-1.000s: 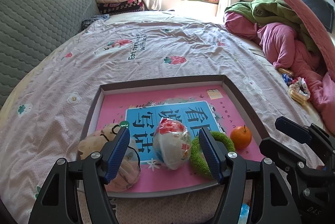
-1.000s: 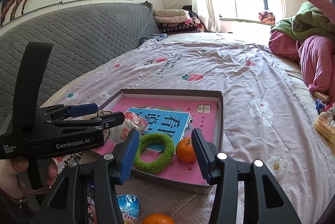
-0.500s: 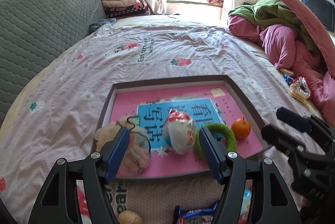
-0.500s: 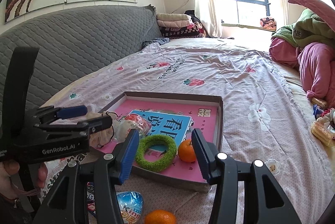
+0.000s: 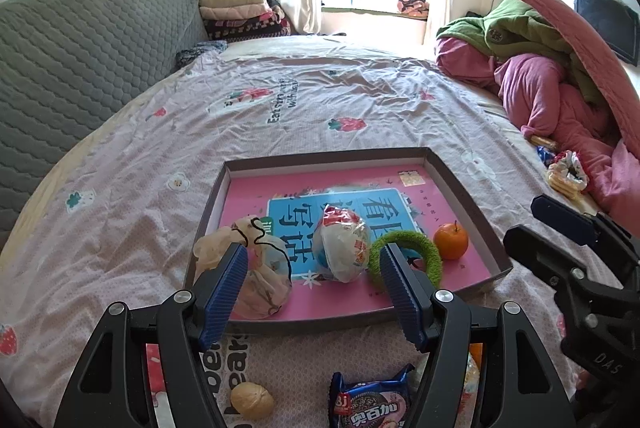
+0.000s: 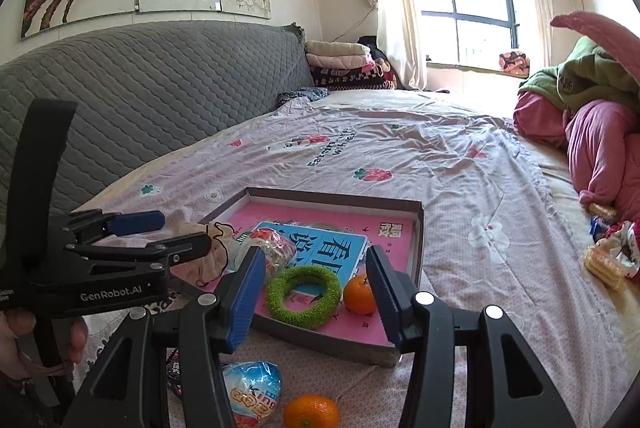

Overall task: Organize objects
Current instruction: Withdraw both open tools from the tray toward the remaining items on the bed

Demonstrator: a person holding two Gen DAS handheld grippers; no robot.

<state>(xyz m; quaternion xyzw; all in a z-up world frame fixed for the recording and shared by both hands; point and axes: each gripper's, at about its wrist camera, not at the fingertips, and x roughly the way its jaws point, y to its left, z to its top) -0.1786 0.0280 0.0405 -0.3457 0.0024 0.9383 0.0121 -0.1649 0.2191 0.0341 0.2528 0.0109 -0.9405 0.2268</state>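
Observation:
A shallow brown tray (image 5: 328, 158) lined with a pink and blue book lies on the bed. In it sit a beige pouch (image 5: 260, 278), a red and white wrapped egg (image 5: 342, 248), a green fuzzy ring (image 5: 420, 248) and an orange (image 5: 451, 240). My left gripper (image 5: 314, 268) hovers open and empty over the tray's near edge. My right gripper (image 6: 316, 280) is open too, nothing between its blue pads, short of the ring (image 6: 304, 296) and the orange (image 6: 359, 298). The tray (image 6: 336, 198) lies ahead of it.
On the bed in front of the tray lie a walnut (image 5: 252, 400), a cookie packet (image 5: 372, 404), a blue foil egg (image 6: 252, 392) and a second orange (image 6: 311, 412). Pink and green bedding (image 5: 552, 88) is piled at the right, with snacks (image 5: 564, 176) beside it. A grey headboard (image 5: 80, 48) runs along the left.
Both grippers have drawn back from the tray and risen a little. The walnut, cookie packet, blue egg and loose orange have come into view below them. Jaws unchanged.

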